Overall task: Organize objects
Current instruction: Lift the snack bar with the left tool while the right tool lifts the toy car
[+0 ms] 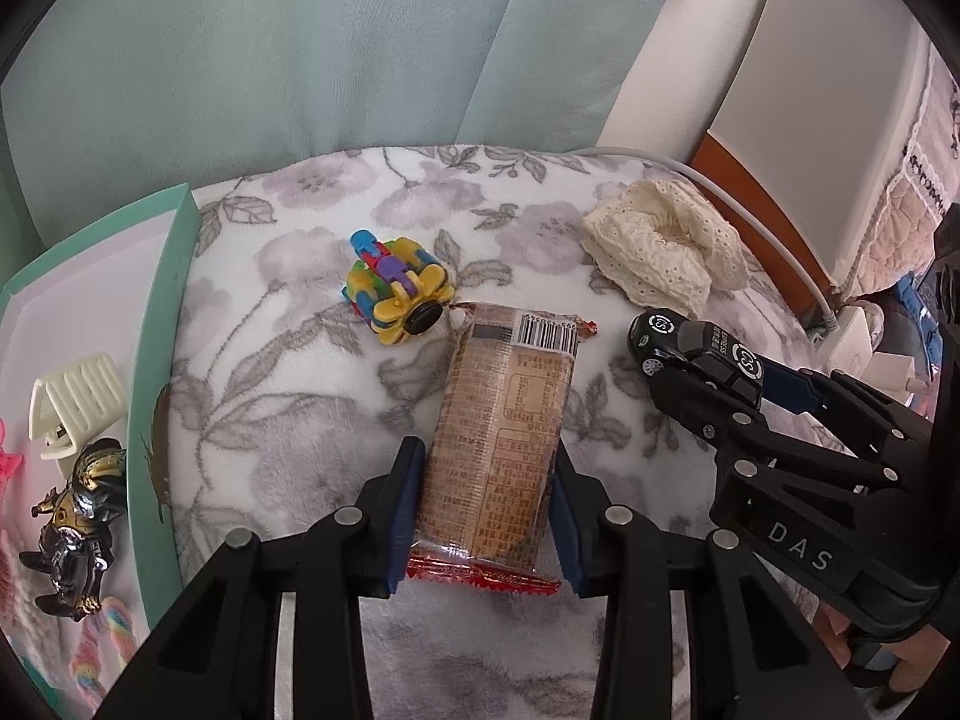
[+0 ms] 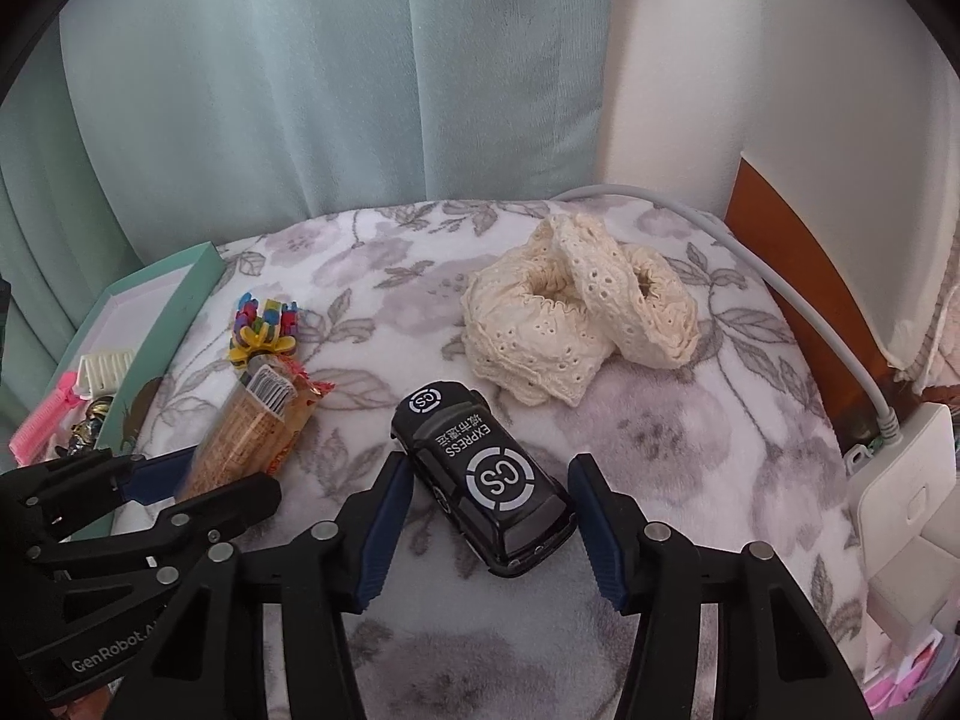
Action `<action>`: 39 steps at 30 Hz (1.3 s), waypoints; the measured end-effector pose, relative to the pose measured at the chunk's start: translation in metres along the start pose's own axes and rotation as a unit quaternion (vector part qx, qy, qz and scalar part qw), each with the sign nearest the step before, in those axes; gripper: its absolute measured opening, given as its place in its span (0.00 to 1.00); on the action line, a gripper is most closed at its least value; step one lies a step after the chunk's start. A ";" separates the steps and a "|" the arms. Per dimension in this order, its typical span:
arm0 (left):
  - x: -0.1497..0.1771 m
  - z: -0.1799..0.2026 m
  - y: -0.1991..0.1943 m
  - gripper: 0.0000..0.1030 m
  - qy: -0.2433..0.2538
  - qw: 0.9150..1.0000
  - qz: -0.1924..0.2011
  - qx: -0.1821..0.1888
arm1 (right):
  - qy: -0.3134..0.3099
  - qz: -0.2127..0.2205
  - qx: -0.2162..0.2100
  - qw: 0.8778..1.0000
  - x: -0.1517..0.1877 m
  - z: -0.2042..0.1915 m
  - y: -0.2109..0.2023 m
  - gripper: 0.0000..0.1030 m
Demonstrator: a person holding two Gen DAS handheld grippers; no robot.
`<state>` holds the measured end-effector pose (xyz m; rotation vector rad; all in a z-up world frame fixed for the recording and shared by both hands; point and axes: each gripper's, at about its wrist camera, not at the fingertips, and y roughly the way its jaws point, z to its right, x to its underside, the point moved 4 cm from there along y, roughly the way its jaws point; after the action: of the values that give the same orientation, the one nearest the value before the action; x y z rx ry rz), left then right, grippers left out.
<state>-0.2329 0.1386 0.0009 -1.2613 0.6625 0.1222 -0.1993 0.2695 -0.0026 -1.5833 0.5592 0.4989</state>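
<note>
Left wrist view: left gripper pinches one snack pack by its sides, judged ready for lifting to the tray at left. Right gripper stands apart around one toy car, pads seemingly not clamped, apparently lining up a grasp. On the blanket: one block toy, two lace scrunchies.

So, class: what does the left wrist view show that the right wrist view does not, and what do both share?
Only the left wrist view: the left hand-held gripper flanking the snack packet. Only the right wrist view: the right hand-held gripper standing open around the toy car, and a white box. Both: lace scrunchies, colourful block toy, green tray.
</note>
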 end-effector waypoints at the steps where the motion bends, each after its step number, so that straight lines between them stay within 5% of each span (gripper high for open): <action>1: 0.001 0.000 -0.002 0.39 0.000 1.000 0.001 0.002 | 0.001 0.001 0.000 1.000 0.000 -0.001 -0.002 0.55; 23: 0.014 -0.019 -0.076 0.39 -0.026 0.998 0.059 0.017 | -0.017 0.037 -0.003 0.999 -0.002 -0.040 -0.061 0.55; 39: 0.039 -0.141 -0.137 0.39 -0.135 0.985 0.105 -0.034 | -0.069 0.048 -0.030 0.996 -0.015 -0.129 -0.071 0.55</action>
<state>-0.1971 -0.0441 0.0745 -1.2095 0.5567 0.4855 -0.1680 0.1465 0.0732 -1.5695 0.5218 0.6976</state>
